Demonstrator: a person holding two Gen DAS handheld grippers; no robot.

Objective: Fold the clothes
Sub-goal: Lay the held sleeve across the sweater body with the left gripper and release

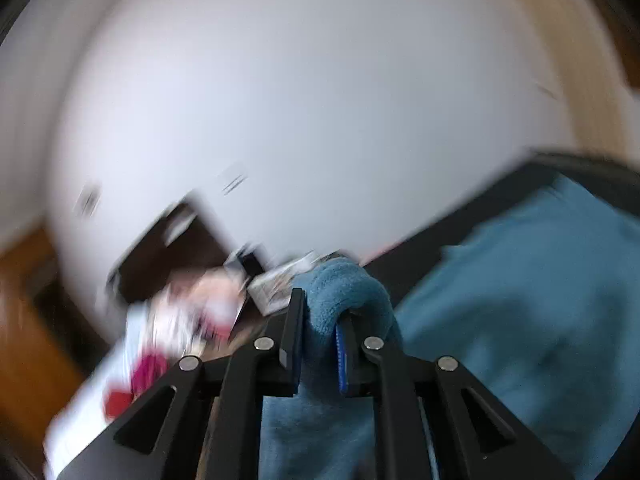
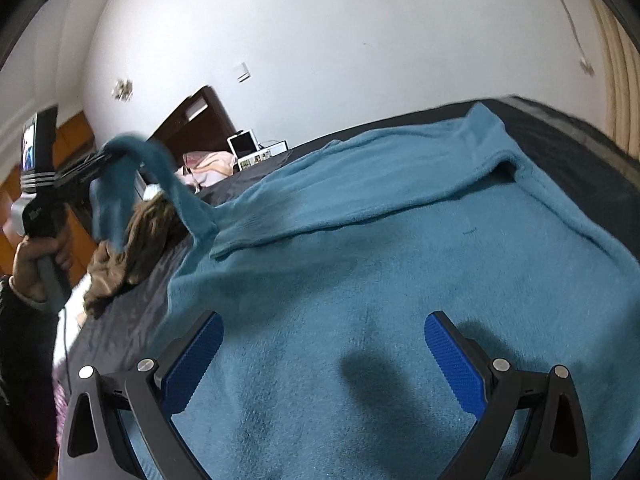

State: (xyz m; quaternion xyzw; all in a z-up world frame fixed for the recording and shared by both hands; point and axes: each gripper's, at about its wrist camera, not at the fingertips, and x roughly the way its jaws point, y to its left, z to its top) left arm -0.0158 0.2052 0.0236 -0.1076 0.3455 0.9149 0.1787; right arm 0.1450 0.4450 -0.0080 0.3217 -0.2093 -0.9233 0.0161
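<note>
Room: white wall (image 2: 340,40) behind everything I see; dark wooden headboard (image 2: 200,120) against it, at the far end of the bed.
Bed: dark grey sheet (image 2: 560,128), carrying all the clothes; I place everything else from it.
Blue garment: teal fleece garment (image 2: 380,260) spread flat over most of the bed, one sleeve folded across its upper part, its left corner lifted off the bed.
Brown garment: brown clothing (image 2: 128,248) crumpled on the bed's left edge, just beside the blue one.
Pink bedding: pink cloth (image 2: 208,162) heaped at the bed's head, near the headboard.
Left gripper: my left gripper (image 1: 318,316) is raised above the bed's left side, its fingers (image 1: 294,332) nearly together and pinching a fold of the blue garment, which drapes over the tips; left view blurred.
Right gripper: my right gripper (image 2: 324,336) hangs just over the garment's near part, fingers (image 2: 452,356) spread wide, gripping nothing.
Hand: a hand (image 2: 38,260) grips the left gripper's handle, left of the bed.
</note>
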